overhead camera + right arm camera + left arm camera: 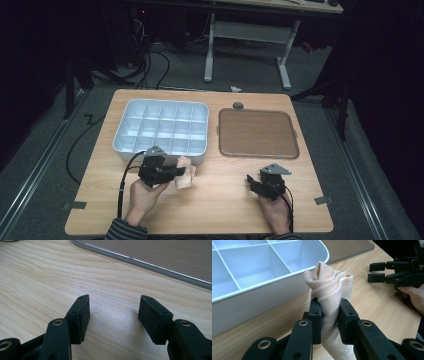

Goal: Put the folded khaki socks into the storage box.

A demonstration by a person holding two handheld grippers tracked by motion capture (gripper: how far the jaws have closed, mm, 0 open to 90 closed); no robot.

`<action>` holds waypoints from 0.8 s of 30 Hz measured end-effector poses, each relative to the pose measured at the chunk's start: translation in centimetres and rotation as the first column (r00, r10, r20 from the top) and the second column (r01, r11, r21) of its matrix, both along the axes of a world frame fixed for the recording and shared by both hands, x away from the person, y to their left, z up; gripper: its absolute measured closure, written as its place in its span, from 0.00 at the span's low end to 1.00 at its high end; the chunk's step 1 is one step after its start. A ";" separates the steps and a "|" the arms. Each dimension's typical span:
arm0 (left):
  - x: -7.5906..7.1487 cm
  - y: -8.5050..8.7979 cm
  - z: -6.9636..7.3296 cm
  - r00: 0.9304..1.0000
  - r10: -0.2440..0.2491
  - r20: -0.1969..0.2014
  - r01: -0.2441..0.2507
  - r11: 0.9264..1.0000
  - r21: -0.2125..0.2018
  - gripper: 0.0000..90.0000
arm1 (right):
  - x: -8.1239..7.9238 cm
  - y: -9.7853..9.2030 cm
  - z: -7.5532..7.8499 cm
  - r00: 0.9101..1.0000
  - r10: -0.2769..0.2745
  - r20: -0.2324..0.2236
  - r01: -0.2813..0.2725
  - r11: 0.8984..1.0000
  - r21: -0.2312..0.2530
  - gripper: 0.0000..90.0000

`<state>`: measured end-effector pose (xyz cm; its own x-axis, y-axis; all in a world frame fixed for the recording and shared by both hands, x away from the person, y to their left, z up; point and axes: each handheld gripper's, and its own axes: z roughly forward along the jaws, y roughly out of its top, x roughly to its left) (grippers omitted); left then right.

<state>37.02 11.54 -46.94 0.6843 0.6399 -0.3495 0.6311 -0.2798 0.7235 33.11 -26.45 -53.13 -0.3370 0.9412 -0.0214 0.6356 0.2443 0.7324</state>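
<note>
Jaws of left gripper (329, 315) clamp peach sock (329, 287), cuff protruding beyond pads; right gripper (113, 315) gapes.

item: peach knitted sock (329, 290)
state: bunched and folded, ribbed cuff uppermost, small white logo near its lower end
pose: upright, pinched at mid-length
place: above the wooden table, just beside the white compartment tray's near corner

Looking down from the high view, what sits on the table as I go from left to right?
Near row: left tongs pinching a peach sock → right tongs, open. Far row: white divided tray → brown lid.
</note>
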 end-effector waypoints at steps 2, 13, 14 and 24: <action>0.1 0.3 0.1 1.000 0.002 -0.002 -0.002 1.000 -0.008 0.84 | 0.0 0.0 0.0 1.000 0.000 0.000 0.000 1.000 -0.001 0.48; 0.5 1.2 1.1 1.000 0.016 0.016 -0.015 1.000 -0.022 0.84 | 0.0 0.0 0.0 1.000 0.000 -0.001 0.000 1.000 0.000 0.48; 0.5 1.3 1.1 1.000 0.019 0.016 -0.019 1.000 -0.025 0.84 | 0.0 0.0 0.0 1.000 0.000 -0.001 0.000 1.000 0.000 0.47; 0.9 2.5 2.2 0.998 0.046 0.040 -0.046 0.999 -0.018 0.84 | 0.0 0.0 0.0 1.000 0.000 -0.002 0.000 1.000 0.001 0.47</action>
